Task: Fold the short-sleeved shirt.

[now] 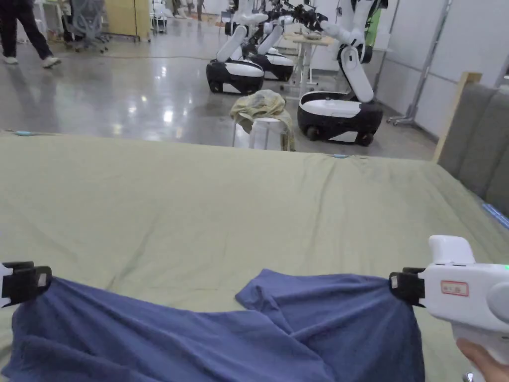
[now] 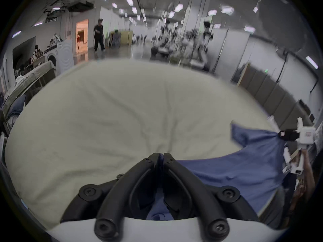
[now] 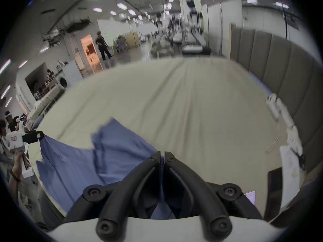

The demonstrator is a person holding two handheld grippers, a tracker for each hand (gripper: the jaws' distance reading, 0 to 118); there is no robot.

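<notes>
Both-handed, I had my left tongs (image 1: 42, 283) and right tongs (image 1: 395, 286) each clamped on an edge of the blue shirt (image 1: 199, 338), well apart. Shirt stretched between them, sagging onto the near side of the green bed sheet (image 1: 199, 209).

Left tool (image 1: 47, 283) and right tool (image 1: 392, 287) (well apart) each clamp blue cloth.

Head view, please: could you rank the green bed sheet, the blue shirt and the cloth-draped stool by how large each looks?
1. green bed sheet, largest.
2. blue shirt, cut off by the bottom edge.
3. cloth-draped stool, smallest, though it stands farther off, so its true size is unsure.
</notes>
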